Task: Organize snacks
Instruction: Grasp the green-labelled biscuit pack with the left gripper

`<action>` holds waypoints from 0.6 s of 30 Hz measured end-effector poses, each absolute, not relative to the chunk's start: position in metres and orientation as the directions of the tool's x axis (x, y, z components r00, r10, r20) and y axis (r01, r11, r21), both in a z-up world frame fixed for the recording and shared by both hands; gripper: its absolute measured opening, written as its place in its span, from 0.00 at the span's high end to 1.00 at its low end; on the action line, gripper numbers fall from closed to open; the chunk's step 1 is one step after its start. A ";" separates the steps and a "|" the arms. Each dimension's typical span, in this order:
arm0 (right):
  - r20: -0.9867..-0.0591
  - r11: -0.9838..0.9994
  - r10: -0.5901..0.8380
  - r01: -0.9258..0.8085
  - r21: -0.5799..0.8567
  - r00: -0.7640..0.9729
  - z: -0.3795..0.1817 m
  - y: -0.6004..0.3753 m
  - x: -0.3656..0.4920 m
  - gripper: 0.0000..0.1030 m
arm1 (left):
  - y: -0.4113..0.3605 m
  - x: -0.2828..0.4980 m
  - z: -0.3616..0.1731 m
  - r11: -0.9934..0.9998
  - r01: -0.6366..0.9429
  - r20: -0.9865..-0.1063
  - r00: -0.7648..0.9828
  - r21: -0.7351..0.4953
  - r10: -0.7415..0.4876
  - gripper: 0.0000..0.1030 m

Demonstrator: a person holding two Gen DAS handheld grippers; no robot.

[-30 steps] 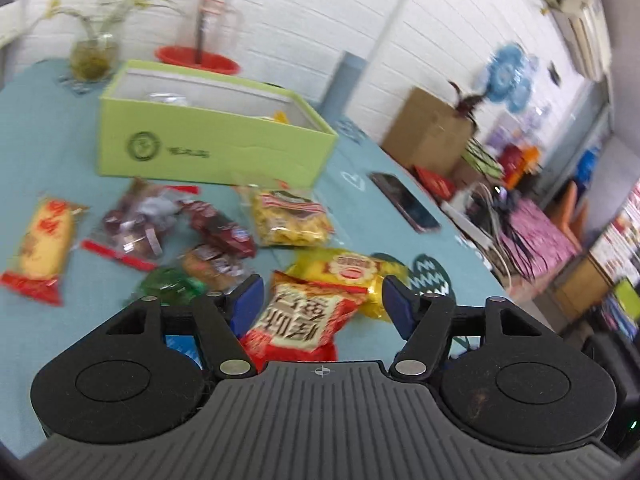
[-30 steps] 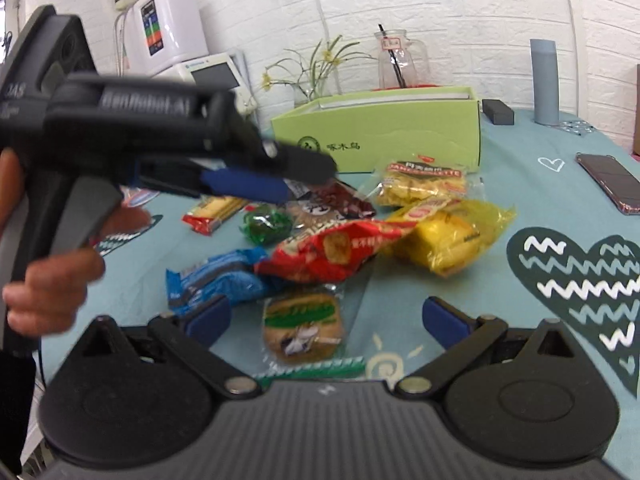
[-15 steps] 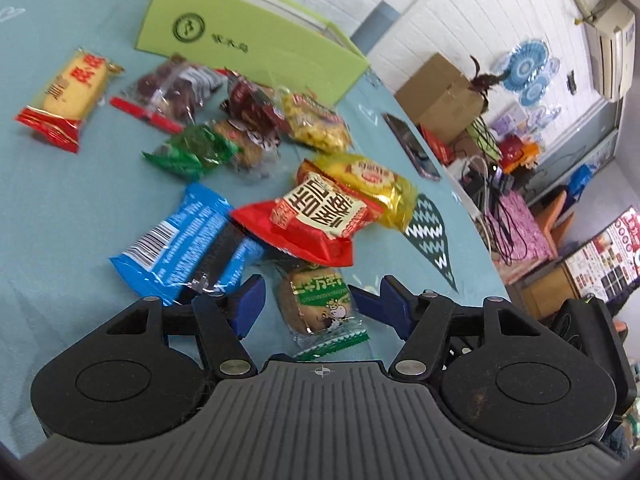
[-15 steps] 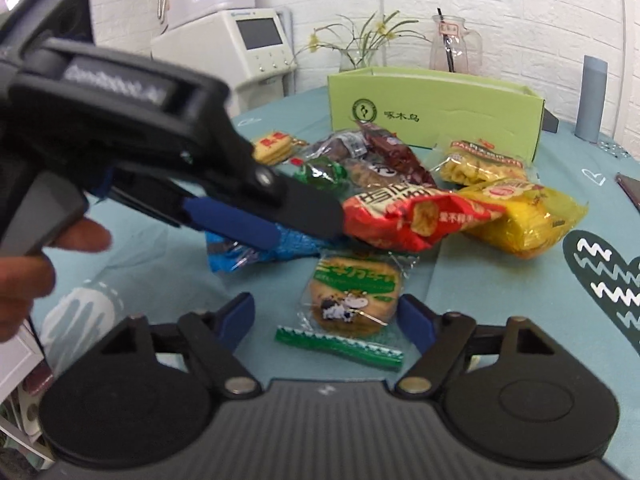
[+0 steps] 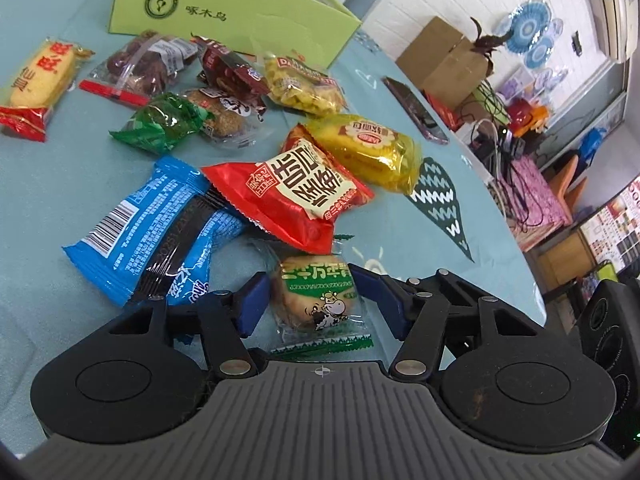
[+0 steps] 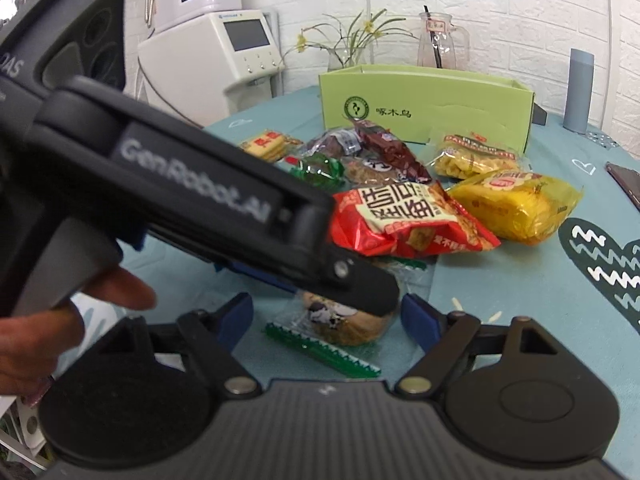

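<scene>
Left tongs (image 5: 310, 302) spread wide around a cow-print biscuit packet (image 5: 316, 300) without gripping, right tongs (image 6: 326, 318) also open, packet half hidden behind left tool, green box (image 5: 224, 12) top cut off, teal worktop (image 5: 52, 184).

Your left gripper (image 5: 310, 302) straddles the cow-print cookie packet (image 5: 316, 300), blue pads clear on both sides. Blue wafer pack (image 5: 148, 232) crowds its left; red snack bag (image 5: 288, 196) overlaps the far edge. Bare tablecloth (image 5: 400, 248) to the right gives you passage.
</scene>
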State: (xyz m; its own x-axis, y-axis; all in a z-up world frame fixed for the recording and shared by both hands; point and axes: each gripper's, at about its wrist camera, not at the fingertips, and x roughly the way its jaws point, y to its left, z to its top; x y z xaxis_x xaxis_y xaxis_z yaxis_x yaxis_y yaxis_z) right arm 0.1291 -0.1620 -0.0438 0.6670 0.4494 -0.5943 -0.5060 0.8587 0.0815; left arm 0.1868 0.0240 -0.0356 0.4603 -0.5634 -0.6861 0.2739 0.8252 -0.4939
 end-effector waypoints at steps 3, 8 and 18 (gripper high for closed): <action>-0.590 0.863 0.451 -0.495 0.097 0.670 -0.045 -0.165 0.131 0.21 | 0.019 0.186 -0.034 0.838 0.275 -0.698 0.466 -0.471 -0.545 0.60; -0.580 0.873 0.443 -0.477 0.104 0.683 -0.047 -0.169 0.130 0.22 | 0.016 0.184 -0.035 0.840 0.285 -0.699 0.466 -0.461 -0.542 0.59; -0.510 0.890 0.436 -0.440 0.122 0.742 -0.021 -0.190 0.115 0.31 | 0.018 0.173 -0.007 0.809 0.314 -0.638 0.500 -0.496 -0.586 0.88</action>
